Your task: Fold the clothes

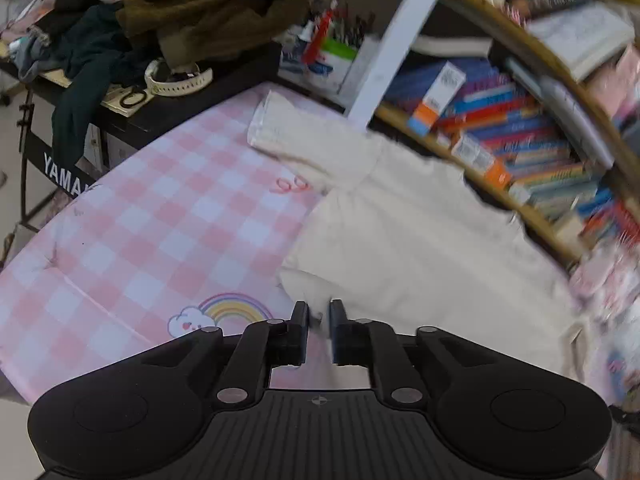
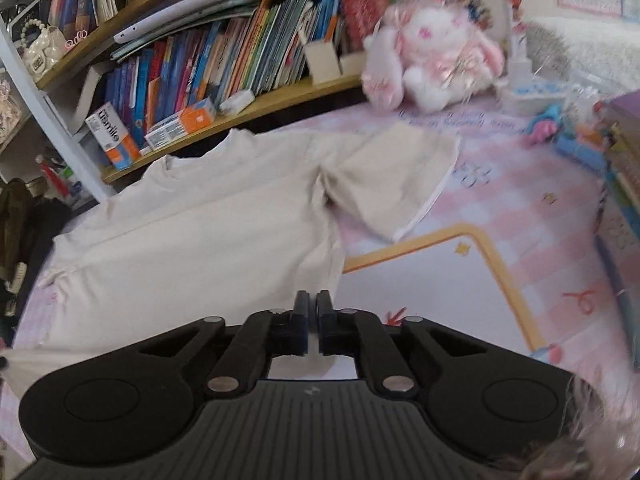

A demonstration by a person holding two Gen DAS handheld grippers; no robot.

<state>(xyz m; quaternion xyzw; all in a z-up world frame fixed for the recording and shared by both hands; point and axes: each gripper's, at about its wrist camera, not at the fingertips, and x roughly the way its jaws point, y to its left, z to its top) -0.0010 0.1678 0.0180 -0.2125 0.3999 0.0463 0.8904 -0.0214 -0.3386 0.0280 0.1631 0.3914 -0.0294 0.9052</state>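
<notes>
A cream short-sleeved shirt (image 1: 420, 232) lies spread on a pink checked mat (image 1: 160, 220), neck toward the bookshelf. One sleeve (image 1: 304, 140) stretches out to the left. My left gripper (image 1: 319, 316) is shut on a bunched corner of the hem, and cream cloth shows between its fingers. In the right wrist view the same shirt (image 2: 200, 232) lies flat with its other sleeve (image 2: 396, 184) spread to the right on the mat (image 2: 540, 220). My right gripper (image 2: 313, 304) is shut at the hem's right corner, with the thin cloth edge running in between its fingers.
A low bookshelf (image 1: 500, 120) packed with books (image 2: 224, 60) runs along the mat's far side. A black keyboard stand (image 1: 180, 108) at the left carries piled dark clothes (image 1: 208, 16) and a white watch (image 1: 176, 80). A pink plush rabbit (image 2: 436, 52) and toys (image 2: 560, 132) sit at the far right.
</notes>
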